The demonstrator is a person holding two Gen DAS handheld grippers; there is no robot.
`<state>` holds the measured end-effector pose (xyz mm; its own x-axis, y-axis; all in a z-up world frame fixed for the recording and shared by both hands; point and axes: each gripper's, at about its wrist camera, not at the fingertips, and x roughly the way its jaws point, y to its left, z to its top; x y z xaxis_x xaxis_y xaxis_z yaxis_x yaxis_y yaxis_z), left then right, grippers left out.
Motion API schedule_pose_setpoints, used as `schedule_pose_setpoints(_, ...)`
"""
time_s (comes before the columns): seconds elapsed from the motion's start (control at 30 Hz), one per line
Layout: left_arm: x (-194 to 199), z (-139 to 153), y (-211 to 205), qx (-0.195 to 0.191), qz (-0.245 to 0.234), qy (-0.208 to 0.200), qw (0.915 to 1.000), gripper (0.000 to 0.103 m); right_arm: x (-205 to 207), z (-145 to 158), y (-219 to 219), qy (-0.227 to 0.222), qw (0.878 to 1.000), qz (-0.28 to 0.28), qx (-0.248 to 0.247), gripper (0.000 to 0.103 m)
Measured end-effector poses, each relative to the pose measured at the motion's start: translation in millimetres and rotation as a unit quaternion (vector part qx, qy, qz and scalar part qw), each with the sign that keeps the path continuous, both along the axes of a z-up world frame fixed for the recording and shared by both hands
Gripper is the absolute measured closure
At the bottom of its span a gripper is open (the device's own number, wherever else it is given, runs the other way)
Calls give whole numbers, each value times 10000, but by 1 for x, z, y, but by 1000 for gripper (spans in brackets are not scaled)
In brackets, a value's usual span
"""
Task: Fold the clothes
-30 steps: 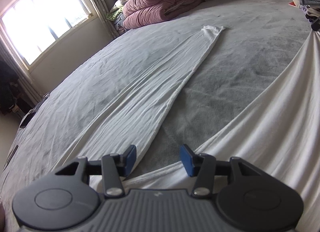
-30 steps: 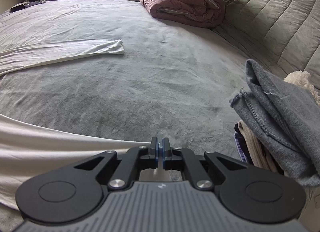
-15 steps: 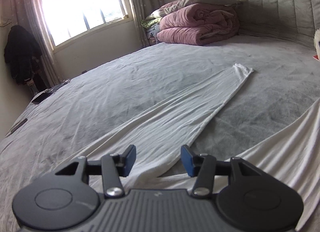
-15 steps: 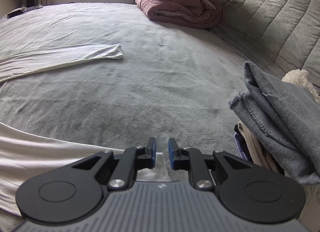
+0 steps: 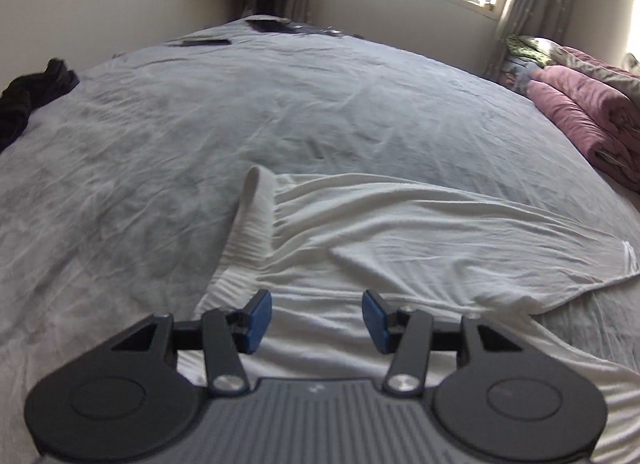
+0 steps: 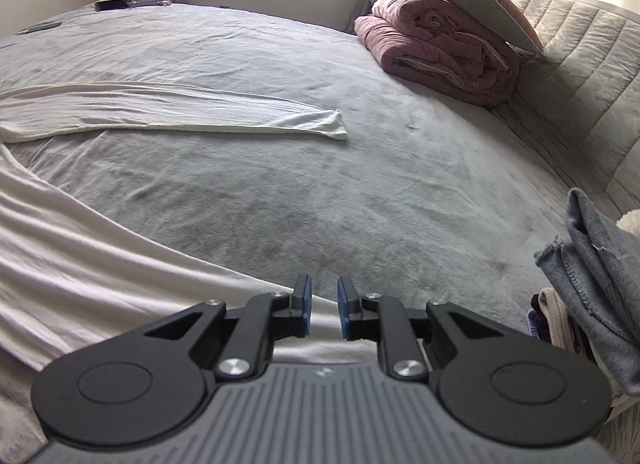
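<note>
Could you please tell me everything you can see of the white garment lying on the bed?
The white garment is a soft, thin knit, finely wrinkled, spread flat on the grey bedspread. One long sleeve stretches straight out, ending in a hemmed cuff. In the left wrist view another part lies rumpled, with a ridge of bunched cloth. Both grippers are over it with jaws apart: the left gripper wider, the right gripper narrowly. Neither grips the cloth.
</note>
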<state>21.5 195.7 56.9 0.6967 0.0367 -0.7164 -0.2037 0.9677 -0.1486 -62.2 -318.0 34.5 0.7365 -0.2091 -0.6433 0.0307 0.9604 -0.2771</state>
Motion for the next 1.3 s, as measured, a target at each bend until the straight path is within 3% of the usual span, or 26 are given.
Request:
schedule_pose_setpoints(0.1,1,-11,19,-50,339,205,9992,52,1,-4,14,74,9996,232,-123,84)
schedule_pose_setpoints(0.17,1,-11,25,45,513,217,9984,52,0,-7,22,102,9990,380,-206,76)
schedule_pose_setpoints(0.2,1,-11,29,25,593,227,9980,52,-1,-7,25,103,9986,446,-247,67)
schedule_pose_setpoints(0.37,4,-5,52,-381,868,167,9954,52,-2,-6,27,44,9983,522,-237,66)
schedule_pose_setpoints(0.57,16,-2,41,-279,607,107,9977,52,1,-6,29,33,9985,536,-114,66)
schedule_pose_setpoints(0.77,32,-6,27,122,407,147,9990,53,4,-8,33,32,9982,584,-137,66)
schedule_pose_setpoints(0.83,35,-10,22,357,367,231,9984,70,4,-8,32,18,9981,593,-150,66)
schedule_pose_setpoints(0.93,38,-11,12,761,234,237,9965,81,6,-8,31,3,9982,581,-139,66)
schedule_pose_setpoints(0.97,37,-10,9,874,221,205,9957,91,6,-7,31,0,9982,579,-134,66)
schedule_pose_setpoints(1.3,34,-1,-11,1623,374,-143,9859,97,7,-7,30,-28,9983,567,-127,66)
